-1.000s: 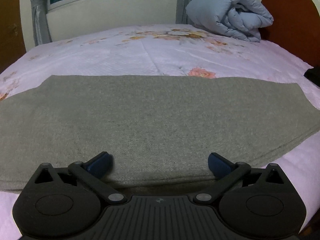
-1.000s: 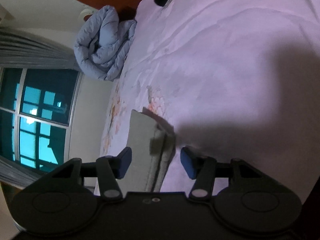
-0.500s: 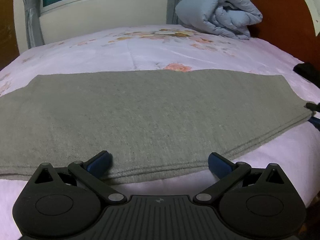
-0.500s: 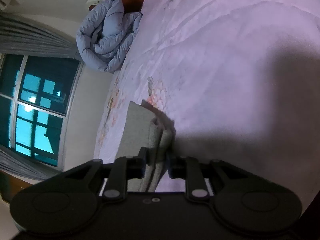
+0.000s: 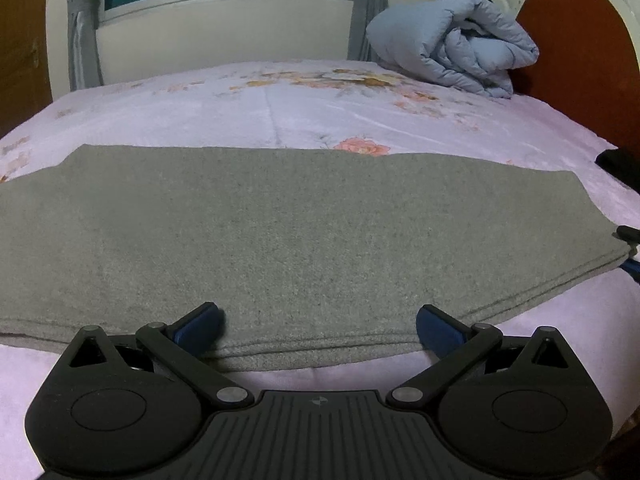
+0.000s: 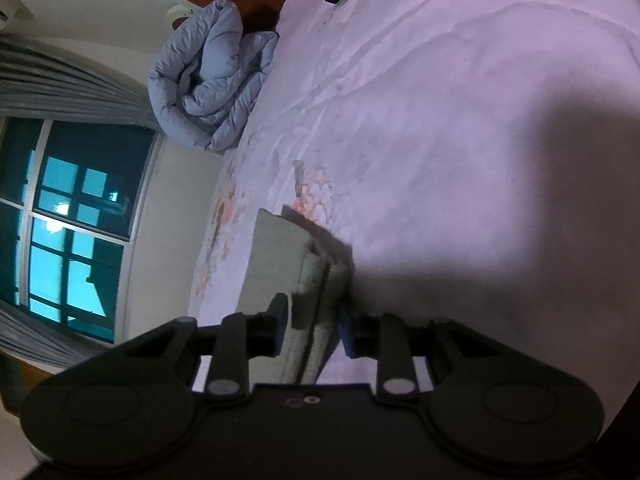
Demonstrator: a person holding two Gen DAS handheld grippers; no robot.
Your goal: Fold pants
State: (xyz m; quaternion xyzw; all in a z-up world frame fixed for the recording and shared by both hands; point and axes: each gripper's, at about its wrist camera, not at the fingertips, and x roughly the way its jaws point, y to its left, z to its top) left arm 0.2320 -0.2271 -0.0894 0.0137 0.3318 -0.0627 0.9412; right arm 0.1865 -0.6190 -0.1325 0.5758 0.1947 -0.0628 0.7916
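Grey-green pants lie flat on the pink floral bed sheet, folded lengthwise into a long band across the left wrist view. My left gripper is open, its blue pads resting at the near edge of the pants. My right gripper is turned on its side and shut on the stacked layers at the end of the pants. The right gripper's tip also shows at the far right of the left wrist view.
A rolled blue-grey duvet lies at the far side of the bed by a brown headboard. A dark object sits at the right edge of the bed. A window and grey curtains stand behind.
My right gripper has closed on the end of the pants. My left gripper has drawn back slightly and risen, so the pants' near edge now shows in front of it.
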